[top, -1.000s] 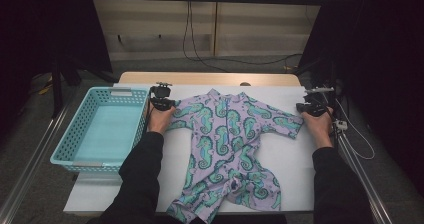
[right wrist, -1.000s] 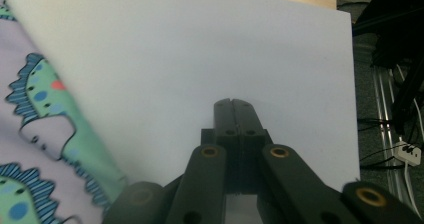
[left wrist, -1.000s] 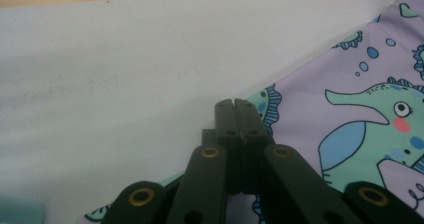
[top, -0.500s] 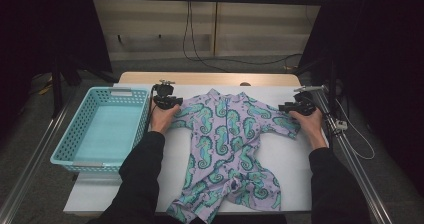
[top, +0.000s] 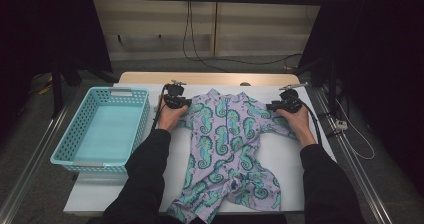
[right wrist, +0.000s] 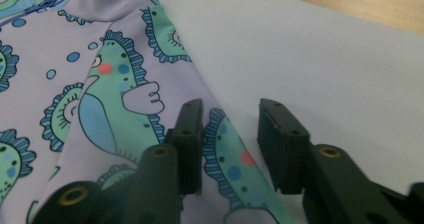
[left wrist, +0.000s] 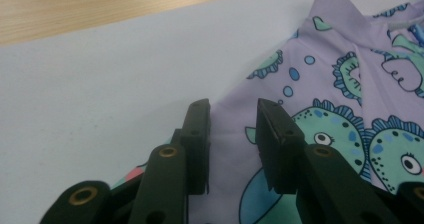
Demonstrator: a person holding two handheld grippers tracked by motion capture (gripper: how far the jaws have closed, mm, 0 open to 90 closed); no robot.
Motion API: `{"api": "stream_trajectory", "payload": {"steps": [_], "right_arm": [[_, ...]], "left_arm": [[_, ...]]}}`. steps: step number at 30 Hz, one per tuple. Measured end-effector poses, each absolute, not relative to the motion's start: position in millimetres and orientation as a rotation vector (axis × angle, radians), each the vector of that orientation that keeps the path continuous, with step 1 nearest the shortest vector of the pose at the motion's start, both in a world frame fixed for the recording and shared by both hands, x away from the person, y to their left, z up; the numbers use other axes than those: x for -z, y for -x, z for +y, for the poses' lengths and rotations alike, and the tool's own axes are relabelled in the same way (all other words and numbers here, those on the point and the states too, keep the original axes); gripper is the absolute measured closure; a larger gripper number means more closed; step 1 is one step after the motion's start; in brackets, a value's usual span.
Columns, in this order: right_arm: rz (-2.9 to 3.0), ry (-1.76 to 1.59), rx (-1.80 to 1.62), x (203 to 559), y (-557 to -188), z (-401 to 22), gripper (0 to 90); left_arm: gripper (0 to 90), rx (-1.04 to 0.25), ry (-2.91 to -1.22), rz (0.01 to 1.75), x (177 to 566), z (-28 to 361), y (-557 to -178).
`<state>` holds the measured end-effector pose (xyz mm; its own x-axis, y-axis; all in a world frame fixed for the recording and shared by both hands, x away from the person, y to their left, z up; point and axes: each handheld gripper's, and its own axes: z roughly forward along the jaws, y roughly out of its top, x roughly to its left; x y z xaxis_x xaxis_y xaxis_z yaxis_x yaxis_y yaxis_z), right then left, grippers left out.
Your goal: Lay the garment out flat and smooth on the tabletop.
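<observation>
A lilac baby swimsuit (top: 225, 149) printed with teal seahorses lies flat, face up, on the white table (top: 295, 169), collar toward the far side. My left gripper (top: 183, 103) rests at its left shoulder. In the left gripper view, my left gripper (left wrist: 232, 109) has opened its jaws and holds them a little apart over flat cloth (left wrist: 320, 84), pinching nothing. My right gripper (top: 273, 105) is at the right sleeve. My right gripper (right wrist: 231, 111) in its own view has jaws that opened and have just been closing partway, straddling the sleeve's edge (right wrist: 220, 134) without pressing it.
A light blue plastic basket (top: 65, 149) stands on the table's left side. A wooden strip (top: 210, 78) runs along the far edge, with cables (top: 190, 39) hanging behind it. A person's dark-sleeved forearms (top: 150, 164) reach in from the near side.
Both grippers have let go of the sleeve ends and opened. The right hand has moved inward along the sleeve toward the collar, and the left hand has moved a little inward too.
</observation>
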<state>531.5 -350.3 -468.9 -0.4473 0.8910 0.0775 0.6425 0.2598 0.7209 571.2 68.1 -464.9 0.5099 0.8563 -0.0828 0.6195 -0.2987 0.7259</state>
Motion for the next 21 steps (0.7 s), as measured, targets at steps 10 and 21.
{"api": "stream_trajectory", "payload": {"steps": [10,21], "right_arm": [[2.186,-1.414,-0.931,465.7,-551.0,-338.9,90.0],[2.171,-1.417,-0.897,465.6,-569.6,-333.2,90.0]], "left_arm": [[90.0,-0.441,-2.002,1.273,461.7,70.2,-578.0],[81.3,-0.372,-1.953,1.244,457.5,77.0,-583.7]]}}
